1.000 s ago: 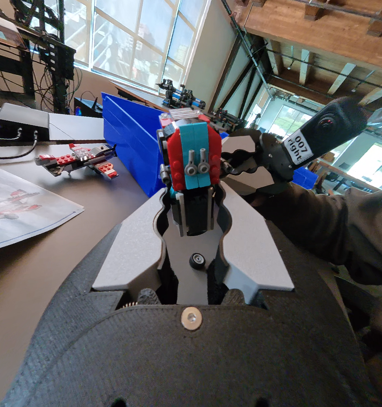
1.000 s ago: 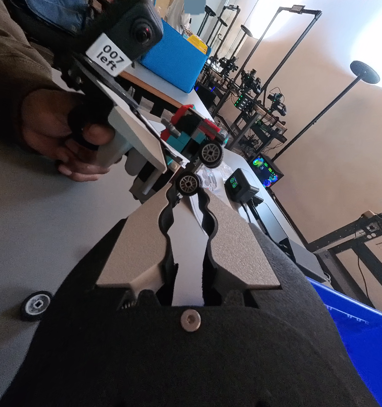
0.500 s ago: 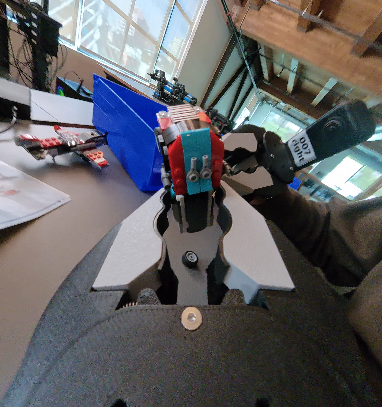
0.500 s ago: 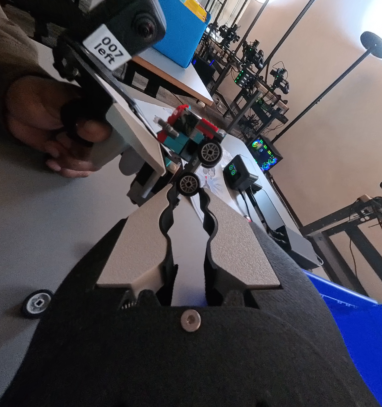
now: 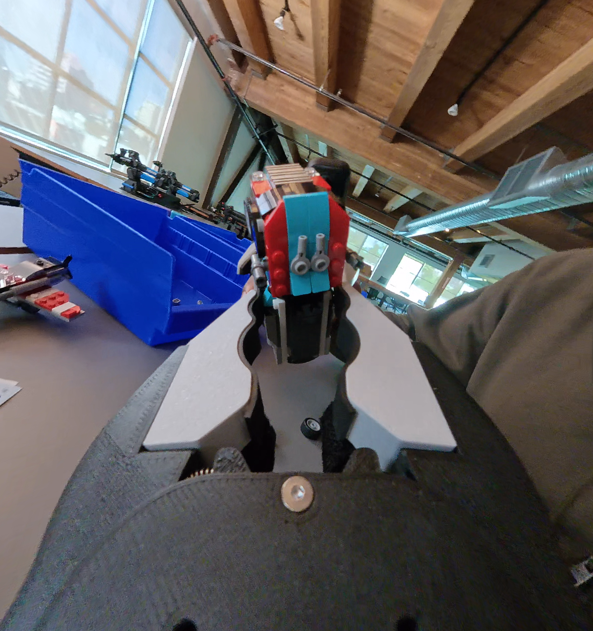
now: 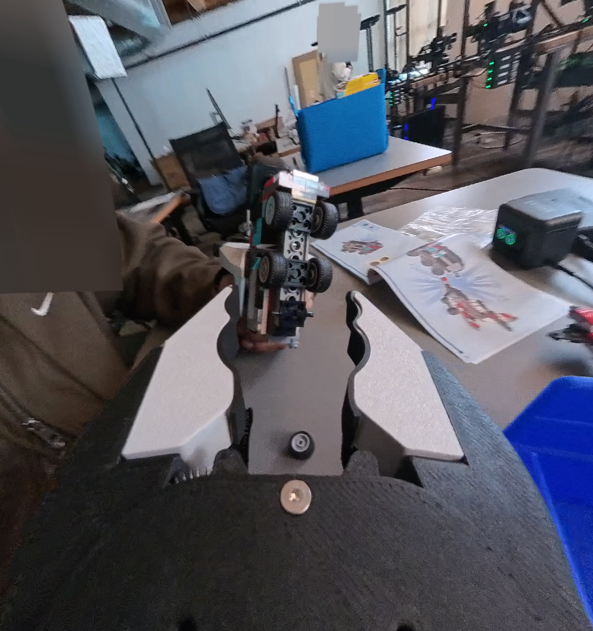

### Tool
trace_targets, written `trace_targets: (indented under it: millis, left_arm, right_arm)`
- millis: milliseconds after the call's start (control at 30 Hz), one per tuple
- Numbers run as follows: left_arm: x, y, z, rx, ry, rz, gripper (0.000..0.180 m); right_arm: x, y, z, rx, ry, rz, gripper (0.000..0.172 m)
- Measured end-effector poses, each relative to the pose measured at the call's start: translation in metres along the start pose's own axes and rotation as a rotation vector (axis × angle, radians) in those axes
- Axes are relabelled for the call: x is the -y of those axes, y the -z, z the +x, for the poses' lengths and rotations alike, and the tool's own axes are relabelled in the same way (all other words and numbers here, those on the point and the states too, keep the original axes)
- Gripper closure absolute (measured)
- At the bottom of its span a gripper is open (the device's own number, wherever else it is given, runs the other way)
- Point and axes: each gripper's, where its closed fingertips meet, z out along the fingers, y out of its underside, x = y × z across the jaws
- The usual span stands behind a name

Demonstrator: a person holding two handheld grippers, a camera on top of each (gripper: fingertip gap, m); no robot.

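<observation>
While the left gripper point(image 5: 301, 327) clamps the rear of a red, teal and black brick-built toy truck point(image 5: 300, 259), its two grey fingers point(image 5: 219, 368) stand partly apart with the truck's dark body filling the gap and both pads against its sides. The truck's long axis runs straight out from those fingers, toward the upper middle of the left wrist view, nose pointing away.

Seen from the right wrist view, the same toy truck point(image 6: 288, 246) stands on end in the centre of the frame, underside with four black wheels turned toward the camera. It sits just beyond and slightly left of the right gripper point(image 6: 290, 304), whose fingers point(image 6: 387, 386) are spread wide with nothing between them but bare tabletop; no pad touches the truck. The truck's bare rear axle block lies closest to the left fingertip in that view.

A loose small wheel point(image 6: 301, 444) lies on the dark table point(image 6: 322, 382), low in the frame between the roots of the right fingers; the small wheel point(image 5: 310, 428) also shows low between the left fingers. An open instruction booklet point(image 6: 442, 280) lies at the right middle, a black box with green lights point(image 6: 537, 228) beyond it, and a blue bin point(image 5: 124, 252) sits at left in the left wrist view, beside a red and grey brick aircraft point(image 5: 38, 293).
</observation>
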Motion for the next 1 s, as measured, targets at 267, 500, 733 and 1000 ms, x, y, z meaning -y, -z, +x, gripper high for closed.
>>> trace_targets:
  millis: [267, 500, 733, 1000]
  left_arm:
    - [-0.009, -0.003, 0.009, -0.046, -0.067, -0.058, 0.136]
    - [-0.013, -0.004, 0.012, -0.05, -0.075, -0.08, 0.136]
    - [-0.014, -0.004, 0.013, -0.046, -0.095, -0.09, 0.137]
    - [-0.003, 0.003, -0.02, 0.108, 0.068, -0.029, 0.136]
  right_arm:
    - [0.002, -0.001, -0.009, 0.052, -0.074, 0.018, 0.126]
    - [-0.002, -0.001, -0.011, 0.085, -0.075, 0.022, 0.128]
    - [-0.004, -0.002, -0.013, 0.123, -0.109, 0.027, 0.13]
    - [-0.009, 0.008, 0.006, -0.027, -0.091, -0.008, 0.112]
